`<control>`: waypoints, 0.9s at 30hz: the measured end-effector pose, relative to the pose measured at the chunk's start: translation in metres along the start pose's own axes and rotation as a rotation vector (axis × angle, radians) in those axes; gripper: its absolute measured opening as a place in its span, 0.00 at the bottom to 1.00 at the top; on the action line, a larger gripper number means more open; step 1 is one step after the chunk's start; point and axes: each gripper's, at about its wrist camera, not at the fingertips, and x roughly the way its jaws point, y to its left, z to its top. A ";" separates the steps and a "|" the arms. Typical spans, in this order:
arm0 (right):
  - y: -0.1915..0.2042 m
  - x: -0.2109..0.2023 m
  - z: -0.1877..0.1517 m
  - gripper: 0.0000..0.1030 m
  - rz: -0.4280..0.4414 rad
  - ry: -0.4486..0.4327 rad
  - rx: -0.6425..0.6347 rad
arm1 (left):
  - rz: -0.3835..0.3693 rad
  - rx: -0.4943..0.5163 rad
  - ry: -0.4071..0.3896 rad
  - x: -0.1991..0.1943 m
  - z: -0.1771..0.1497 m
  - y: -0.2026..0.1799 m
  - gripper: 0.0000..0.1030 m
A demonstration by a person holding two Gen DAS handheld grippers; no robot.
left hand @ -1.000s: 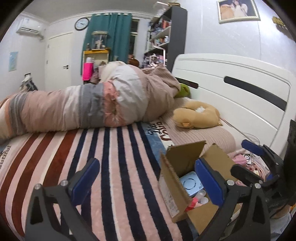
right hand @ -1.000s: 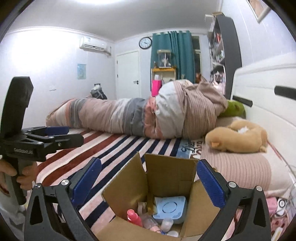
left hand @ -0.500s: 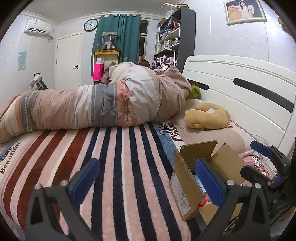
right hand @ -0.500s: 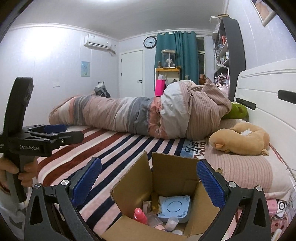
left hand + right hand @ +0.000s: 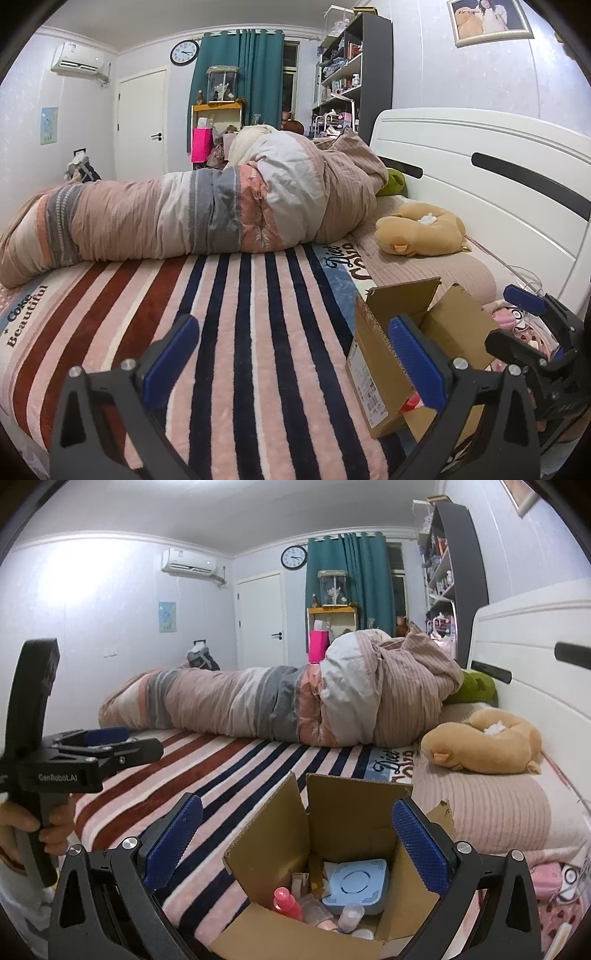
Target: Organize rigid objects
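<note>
An open cardboard box (image 5: 347, 819) stands on the striped bed. It holds a pale blue square device (image 5: 356, 884), a pink bottle (image 5: 286, 902) and small clear containers. My right gripper (image 5: 295, 843) is open and empty, held just above and in front of the box. In the left wrist view the box (image 5: 384, 354) is at the right. My left gripper (image 5: 295, 356) is open and empty over the striped blanket, left of the box. The right gripper also shows at that view's right edge (image 5: 532, 325). The left gripper shows at the left of the right wrist view (image 5: 107, 744).
A rolled quilt (image 5: 207, 214) lies across the far side of the bed. A tan plush toy (image 5: 421, 230) rests on the pillow by the white headboard (image 5: 480, 177). Pink items and cables (image 5: 554, 878) lie right of the box.
Both grippers have pulled back and away from the box. The left view has swung left, so the box now sits further right. Both grippers stay open.
</note>
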 end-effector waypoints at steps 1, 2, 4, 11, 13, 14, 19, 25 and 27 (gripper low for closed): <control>-0.001 -0.001 0.000 1.00 0.002 -0.003 0.005 | 0.003 0.002 0.000 0.000 0.000 0.000 0.99; -0.001 -0.001 0.000 1.00 0.003 -0.005 0.010 | 0.004 0.002 0.000 0.000 0.000 0.000 0.99; -0.002 -0.002 0.001 1.00 0.001 -0.004 0.014 | 0.003 0.000 -0.001 0.000 0.000 0.000 0.99; -0.002 -0.002 0.001 1.00 0.000 -0.001 0.011 | 0.005 0.002 -0.001 0.001 0.000 0.001 0.99; -0.003 -0.001 0.001 1.00 0.000 0.000 0.014 | 0.008 0.003 -0.001 0.001 0.000 0.001 0.99; -0.002 -0.001 0.001 1.00 0.000 0.002 0.016 | 0.007 0.003 -0.003 0.001 0.000 0.001 0.99; -0.004 -0.001 0.001 1.00 -0.001 0.001 0.016 | 0.013 -0.006 -0.005 -0.001 -0.001 0.001 0.99; -0.003 0.001 0.001 1.00 -0.006 0.003 0.024 | 0.015 -0.009 -0.006 -0.001 -0.002 0.003 0.99; -0.003 0.001 0.001 1.00 -0.005 0.003 0.024 | 0.017 -0.011 -0.004 -0.001 -0.003 0.004 0.99</control>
